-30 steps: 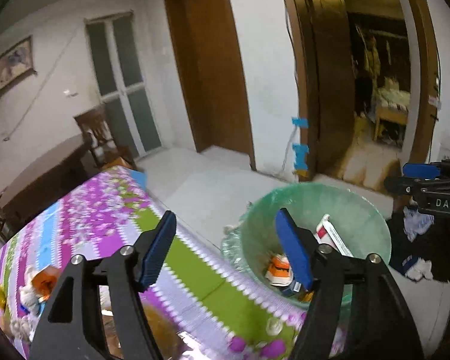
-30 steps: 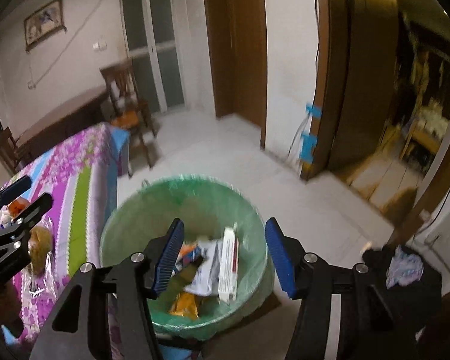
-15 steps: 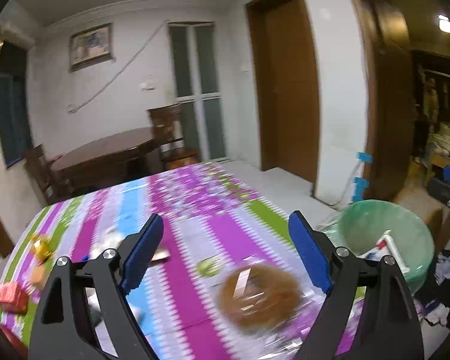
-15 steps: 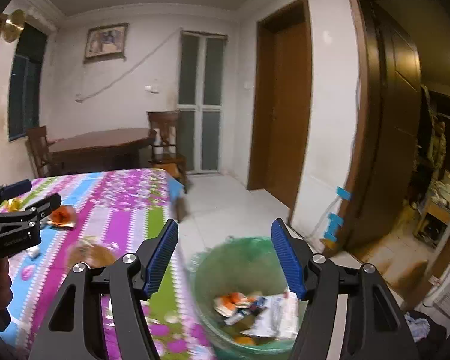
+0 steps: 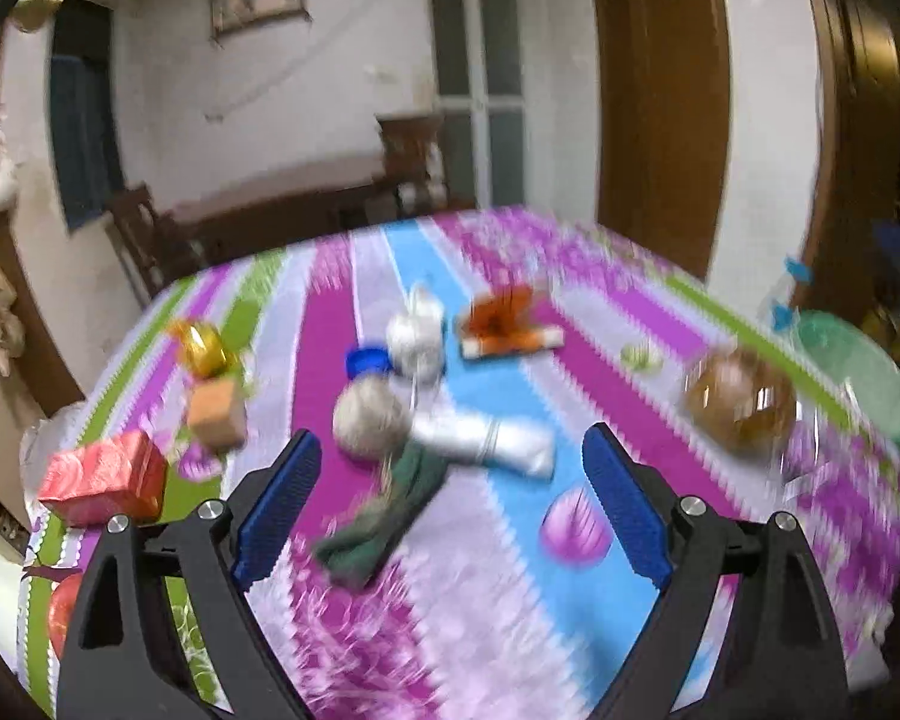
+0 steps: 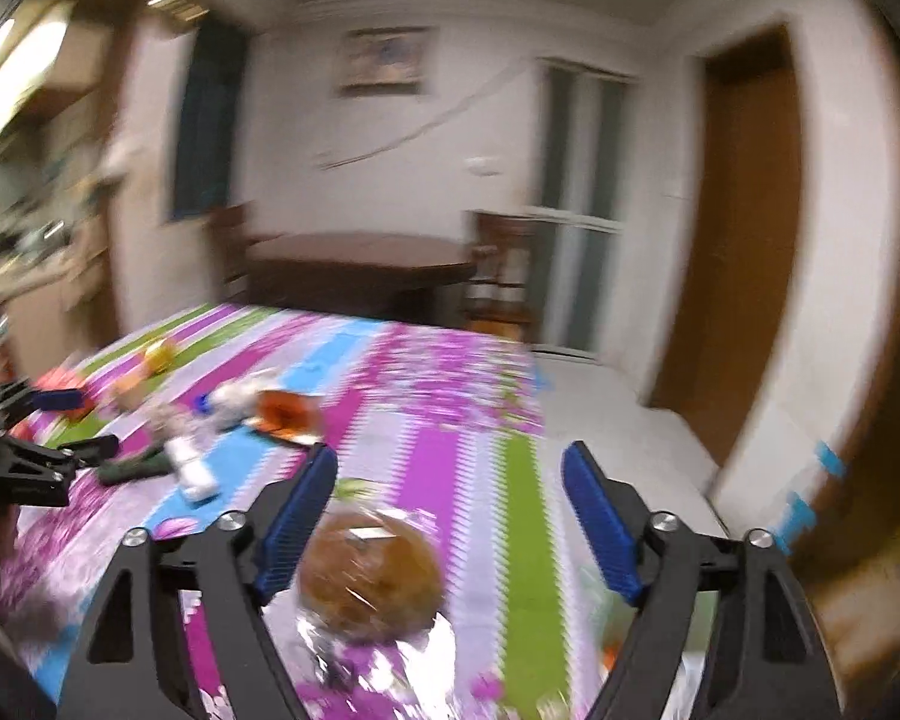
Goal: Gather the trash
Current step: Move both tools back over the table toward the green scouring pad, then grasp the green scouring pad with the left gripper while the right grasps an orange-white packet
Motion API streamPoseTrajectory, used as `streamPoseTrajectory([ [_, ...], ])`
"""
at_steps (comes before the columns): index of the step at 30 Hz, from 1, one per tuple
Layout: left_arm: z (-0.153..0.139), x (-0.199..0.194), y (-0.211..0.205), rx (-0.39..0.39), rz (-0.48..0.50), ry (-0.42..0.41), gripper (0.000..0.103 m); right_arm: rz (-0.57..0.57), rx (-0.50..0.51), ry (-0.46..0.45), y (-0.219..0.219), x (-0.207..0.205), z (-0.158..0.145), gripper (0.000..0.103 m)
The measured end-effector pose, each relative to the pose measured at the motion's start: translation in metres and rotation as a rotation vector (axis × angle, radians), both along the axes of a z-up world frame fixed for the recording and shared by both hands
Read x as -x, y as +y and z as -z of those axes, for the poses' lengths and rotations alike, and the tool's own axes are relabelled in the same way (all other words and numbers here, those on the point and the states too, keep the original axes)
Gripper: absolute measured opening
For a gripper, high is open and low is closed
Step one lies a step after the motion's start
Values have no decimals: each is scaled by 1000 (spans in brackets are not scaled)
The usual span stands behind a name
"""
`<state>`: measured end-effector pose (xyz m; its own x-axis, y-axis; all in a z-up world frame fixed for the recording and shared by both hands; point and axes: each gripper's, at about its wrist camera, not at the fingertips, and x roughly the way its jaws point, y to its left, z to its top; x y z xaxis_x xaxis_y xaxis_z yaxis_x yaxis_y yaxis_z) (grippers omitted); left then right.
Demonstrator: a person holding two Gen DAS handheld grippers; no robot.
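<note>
Both views are blurred by motion. My left gripper (image 5: pixel 450 510) is open and empty above a table with a striped floral cloth (image 5: pixel 570 630). Ahead of it lie a dark green rag (image 5: pixel 384 516), a crumpled white wrapper (image 5: pixel 486 441), a greyish ball (image 5: pixel 369 423), a white wad (image 5: pixel 414 336), a blue cap (image 5: pixel 366 360) and an orange packet (image 5: pixel 507 321). A brown bun in clear wrap (image 5: pixel 738 399) lies at the right. My right gripper (image 6: pixel 450 516) is open and empty just above that bun (image 6: pixel 369 576). The green bin (image 5: pixel 858 372) stands beyond the table's right edge.
A red box (image 5: pixel 105 477), a small brown box (image 5: pixel 216 417) and a gold wrapper (image 5: pixel 204 342) lie at the table's left. A dark wooden table (image 6: pixel 360 267) and chairs stand behind. A brown door (image 6: pixel 744 240) is at the right. The left gripper shows in the right wrist view (image 6: pixel 60 426).
Both grippers have swung left, away from the green bin and over the table. The bin has slid to the right edge of the views. Both stay open and empty.
</note>
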<state>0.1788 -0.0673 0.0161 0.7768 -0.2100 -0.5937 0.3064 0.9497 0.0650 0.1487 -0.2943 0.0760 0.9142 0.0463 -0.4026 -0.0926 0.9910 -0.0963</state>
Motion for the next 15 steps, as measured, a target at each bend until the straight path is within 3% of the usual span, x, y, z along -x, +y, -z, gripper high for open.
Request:
streamPoseTrajectory([
  [1, 4, -2, 5, 1, 14, 23, 85, -101, 32, 48, 10, -21, -2, 91],
  [6, 24, -18, 18, 24, 54, 114, 85, -347, 124, 215, 50, -114, 1, 93],
  [9, 38, -32, 14, -40, 61, 132, 85, -501, 162, 355, 77, -168, 13, 97],
  [11, 45, -38, 12, -66, 75, 160, 85, -578, 231, 396, 99, -196, 24, 98],
  [15, 53, -50, 20, -40, 82, 219, 85, -670, 337, 464, 133, -242, 51, 98],
])
